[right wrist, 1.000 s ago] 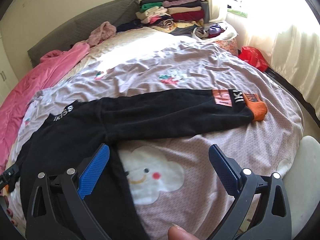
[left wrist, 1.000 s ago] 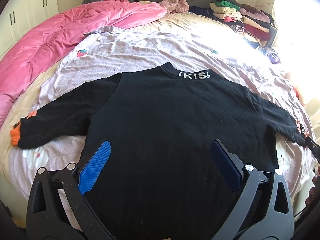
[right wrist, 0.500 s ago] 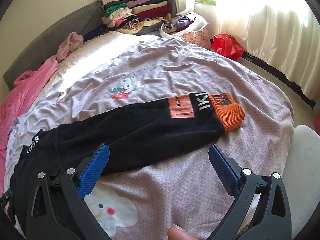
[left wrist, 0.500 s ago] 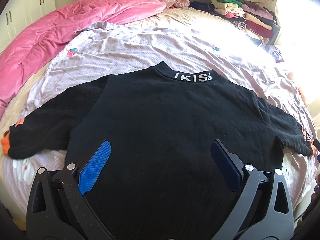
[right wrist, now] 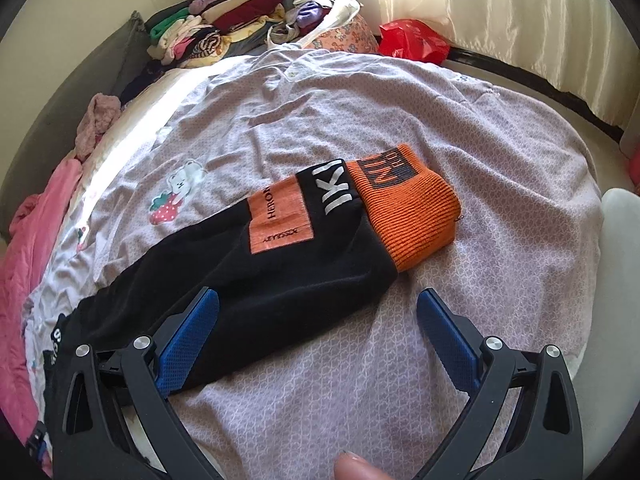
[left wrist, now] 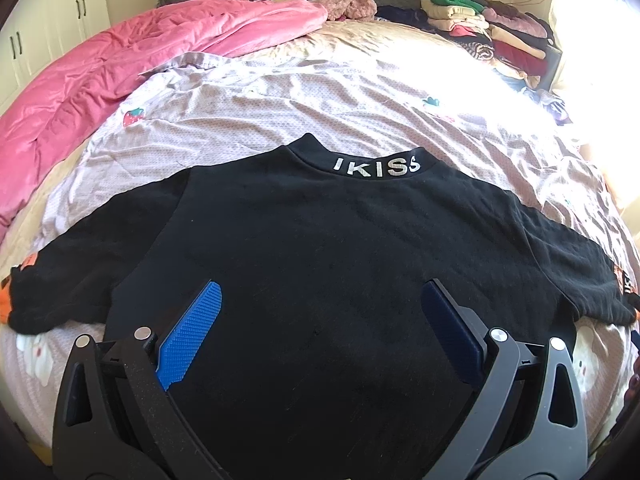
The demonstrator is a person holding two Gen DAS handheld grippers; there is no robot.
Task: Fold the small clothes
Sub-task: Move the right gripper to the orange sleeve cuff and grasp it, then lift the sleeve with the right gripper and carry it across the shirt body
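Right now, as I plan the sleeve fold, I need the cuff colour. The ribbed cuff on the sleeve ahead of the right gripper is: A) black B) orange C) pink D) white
B: in the right wrist view the cuff at the end of the black sleeve is ribbed orange knit, lying flat on the bed cover ahead of the open right gripper.

A bed (left wrist: 360,52) under a wrinkled lilac sheet (left wrist: 280,112); a black sweatshirt (left wrist: 320,260) lies flat on it, sleeves spread. Beyond the sweatshirt's collar sit a pink quilt (left wrist: 120,68) and a stack of folded clothes (left wrist: 492,28).
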